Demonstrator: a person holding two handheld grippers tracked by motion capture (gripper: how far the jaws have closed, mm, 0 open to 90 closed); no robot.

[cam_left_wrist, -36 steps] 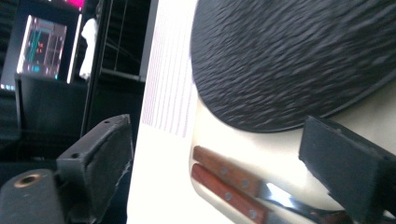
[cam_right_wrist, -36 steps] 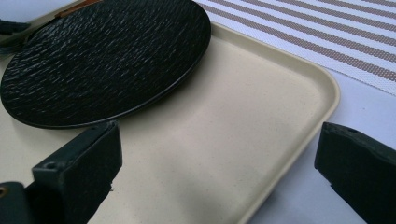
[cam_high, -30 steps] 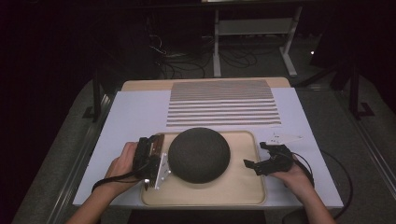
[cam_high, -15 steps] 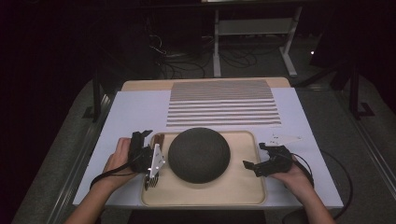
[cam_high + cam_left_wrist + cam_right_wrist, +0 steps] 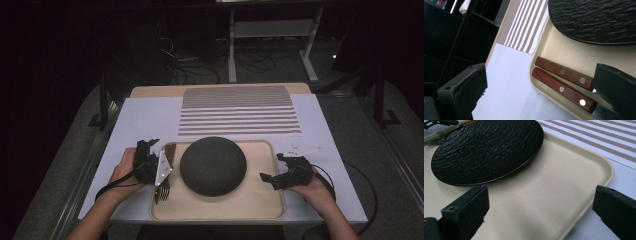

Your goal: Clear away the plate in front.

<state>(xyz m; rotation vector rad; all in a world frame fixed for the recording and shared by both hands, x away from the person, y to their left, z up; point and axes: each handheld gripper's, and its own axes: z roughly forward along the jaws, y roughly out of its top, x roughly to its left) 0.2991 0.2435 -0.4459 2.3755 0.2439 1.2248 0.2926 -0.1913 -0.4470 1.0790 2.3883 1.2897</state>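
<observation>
A beige tray (image 5: 260,207) lies at the table's near edge with a black textured plate (image 5: 213,165) on it. A knife and a fork with wooden handles (image 5: 564,75) lie side by side along the tray's left rim (image 5: 533,65); the fork's tines (image 5: 162,192) point toward the person. My left gripper (image 5: 156,152) is open, one jaw over the white table and the other over the cutlery, holding nothing. My right gripper (image 5: 271,167) is open at the tray's right side, astride its rim (image 5: 607,166), with the plate (image 5: 486,150) a little ahead.
A brown-and-white striped mat (image 5: 239,110) lies beyond the tray on the white table top (image 5: 140,122). Behind the table, on the dark floor, are desk legs and cables. The left gripper (image 5: 439,122) shows far off at the top left of the right gripper view.
My left gripper has shifted a little left, from over the cutlery toward the tray's left rim. The right gripper has barely moved.
</observation>
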